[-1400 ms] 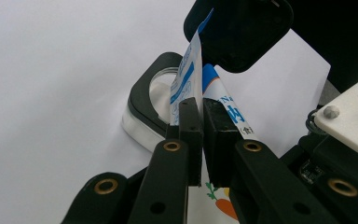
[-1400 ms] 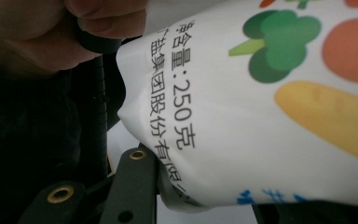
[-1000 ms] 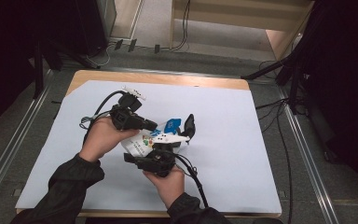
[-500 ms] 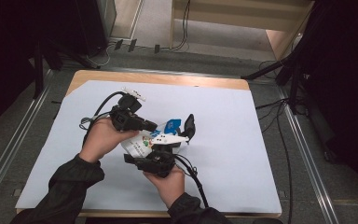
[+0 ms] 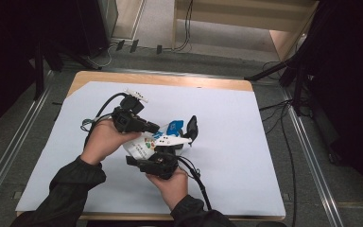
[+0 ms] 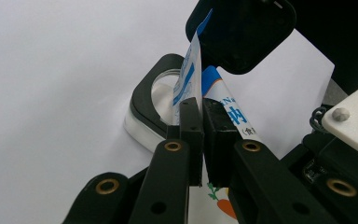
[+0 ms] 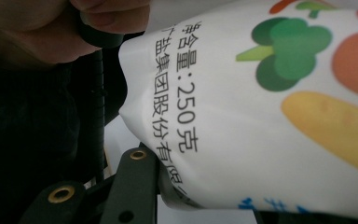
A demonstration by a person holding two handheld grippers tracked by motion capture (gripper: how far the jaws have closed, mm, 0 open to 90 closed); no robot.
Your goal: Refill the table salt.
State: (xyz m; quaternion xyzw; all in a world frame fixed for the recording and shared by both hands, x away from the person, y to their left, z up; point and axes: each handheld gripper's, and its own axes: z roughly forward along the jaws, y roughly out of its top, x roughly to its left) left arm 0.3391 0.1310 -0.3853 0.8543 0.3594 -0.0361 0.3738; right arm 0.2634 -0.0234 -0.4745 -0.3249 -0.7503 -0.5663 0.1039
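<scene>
Near the frame's bottom centre, the right claw (image 5: 170,151) clamps a white bag (image 7: 270,121) printed "250克" beside vegetable pictures. Just above, the left claw (image 6: 203,135) pinches the bag's blue-and-white top edge over the white counter (image 5: 246,156).

– Can you see the whole bag (image 5: 144,145)?

– No. In the high view the two hands and their tools sit over most of it. Just a white bit with small pictures and a blue end peek out.

– Can you read it?

– In the right gripper view the print runs off the bottom edge, and the drawn vegetables are cut off at the top and the right.

– What is that black thing (image 6: 154,95) with the round hole?

– I cannot tell. In the left gripper view the bag and the fingers (image 6: 191,133) hide part of it.

– And the tabletop (image 5: 246,142)?

– Its near edge is lost under the dark sleeves.
</scene>
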